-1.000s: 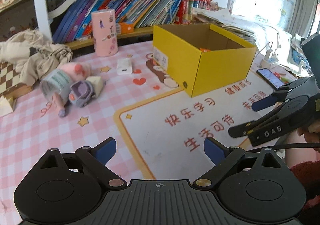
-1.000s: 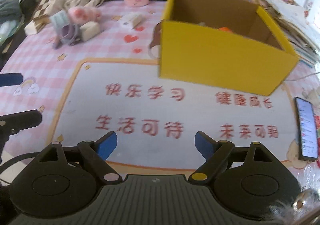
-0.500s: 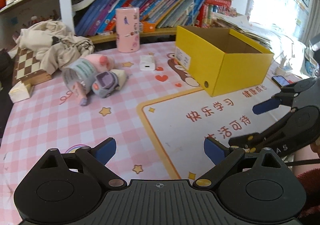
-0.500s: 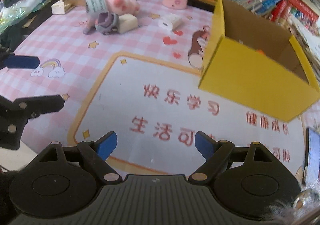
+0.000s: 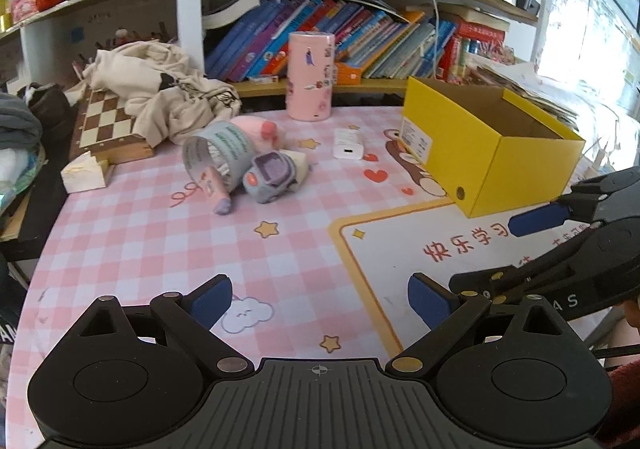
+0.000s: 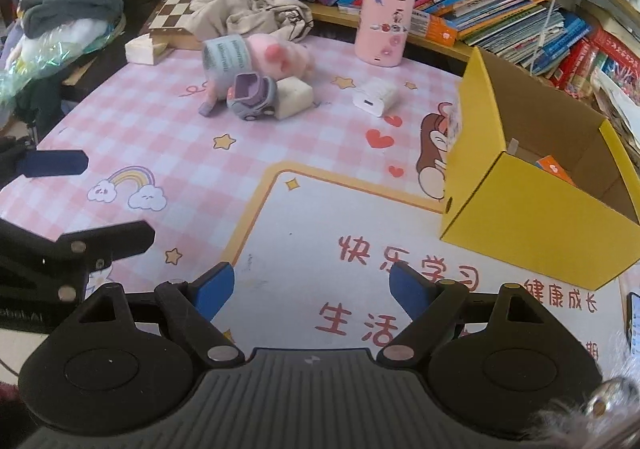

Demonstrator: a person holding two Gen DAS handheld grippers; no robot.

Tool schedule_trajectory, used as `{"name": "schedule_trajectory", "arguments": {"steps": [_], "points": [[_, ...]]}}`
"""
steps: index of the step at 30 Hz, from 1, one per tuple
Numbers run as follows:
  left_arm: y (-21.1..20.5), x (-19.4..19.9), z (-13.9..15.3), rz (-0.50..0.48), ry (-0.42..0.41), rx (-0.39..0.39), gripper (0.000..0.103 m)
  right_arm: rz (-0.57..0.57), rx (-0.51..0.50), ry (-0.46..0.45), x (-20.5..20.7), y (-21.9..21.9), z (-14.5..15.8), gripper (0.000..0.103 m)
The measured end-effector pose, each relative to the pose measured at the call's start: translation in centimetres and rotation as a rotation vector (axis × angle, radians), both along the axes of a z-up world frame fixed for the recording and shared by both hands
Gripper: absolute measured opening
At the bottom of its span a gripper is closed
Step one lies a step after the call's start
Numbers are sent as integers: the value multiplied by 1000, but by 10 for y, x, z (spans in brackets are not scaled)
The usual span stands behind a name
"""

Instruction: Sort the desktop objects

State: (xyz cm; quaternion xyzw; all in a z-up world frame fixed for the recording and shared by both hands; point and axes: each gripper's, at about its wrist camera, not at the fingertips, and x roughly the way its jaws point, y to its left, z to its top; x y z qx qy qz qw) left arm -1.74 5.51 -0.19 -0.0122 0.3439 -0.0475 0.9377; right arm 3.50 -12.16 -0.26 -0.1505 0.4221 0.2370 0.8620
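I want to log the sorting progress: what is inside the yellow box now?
In the right wrist view, the yellow box holds one orange item with a small white mark. The near wall hides most of the floor, so other contents cannot be ruled out.

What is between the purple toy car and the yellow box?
A small white charger lies on the pink mat between the purple toy car and the yellow box. Printed hearts aside, nothing else is there. The right wrist view shows it best.

A child's study desk at home lies before me: a pink checked desk mat (image 5: 168, 241) with cartoon prints, shelves of picture books (image 5: 360, 37), crumpled clothing (image 5: 160, 85), a chessboard (image 5: 104, 125).
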Motion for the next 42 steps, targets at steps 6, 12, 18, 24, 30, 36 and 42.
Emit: {"name": "schedule_trajectory", "arguments": {"steps": [6, 12, 18, 24, 30, 36, 42], "points": [[6, 0, 0, 12, -4, -3, 97, 20, -5, -4, 0, 10, 0, 84], [10, 1, -2, 20, -1, -3, 98, 33, -14, 2, -2, 17, -2, 85], [13, 1, -3, 28, 3, -4, 99, 29, -11, 15, 3, 19, -4, 85], [17, 8, -6, 54, 6, 2, 99, 54, -4, 7, 12, 22, -6, 85], [26, 21, -7, 97, 6, 9, 99, 76, 18, 12, 35, 29, -8, 84], [40, 41, -11, 143, -4, 32, 99, 116, 37, 17, 66, 41, -8, 84], [52, 65, -20, 181, -4, 76, 99, 121, 90, 54, 106, 62, -8, 83]]}}
